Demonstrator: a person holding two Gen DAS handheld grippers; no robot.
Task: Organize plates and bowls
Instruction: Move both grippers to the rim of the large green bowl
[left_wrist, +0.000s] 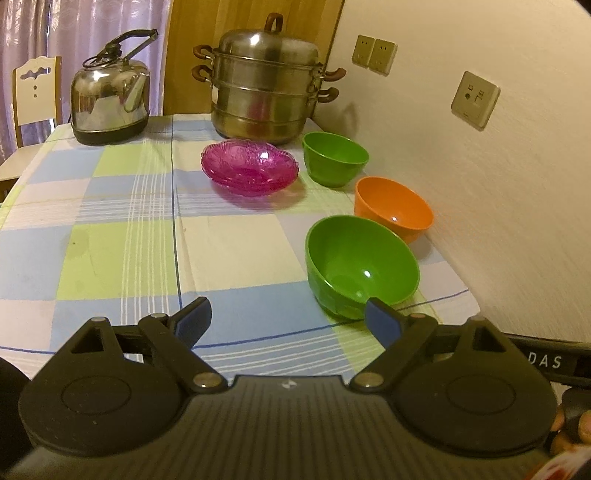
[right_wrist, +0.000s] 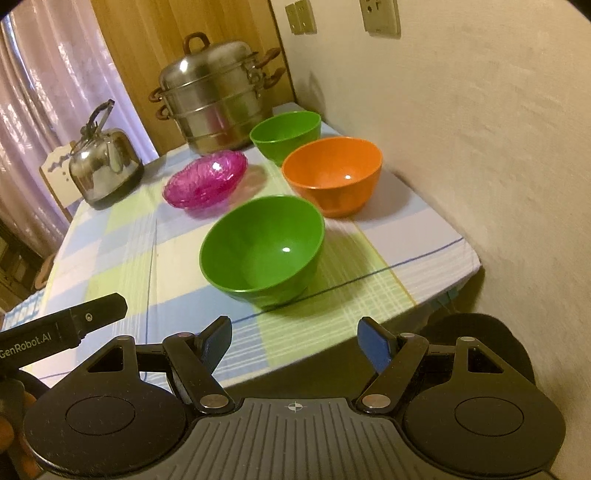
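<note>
A near green bowl (left_wrist: 362, 264) (right_wrist: 262, 247) stands on the checked tablecloth near the front right corner. Behind it along the wall stand an orange bowl (left_wrist: 393, 206) (right_wrist: 332, 175) and a far green bowl (left_wrist: 334, 157) (right_wrist: 286, 133). A stack of pink glass plates (left_wrist: 249, 168) (right_wrist: 207, 179) lies left of the far bowls. My left gripper (left_wrist: 286, 319) is open and empty, its right fingertip just in front of the near green bowl. My right gripper (right_wrist: 295, 338) is open and empty, over the table's front edge, short of the near green bowl.
A steel steamer pot (left_wrist: 264, 79) (right_wrist: 214, 99) and a steel kettle (left_wrist: 109, 94) (right_wrist: 103, 162) stand at the table's back. A wall (left_wrist: 498, 166) with sockets runs along the right. A chair (left_wrist: 35, 92) stands at the far left. The left gripper's body (right_wrist: 62, 328) shows at the left of the right wrist view.
</note>
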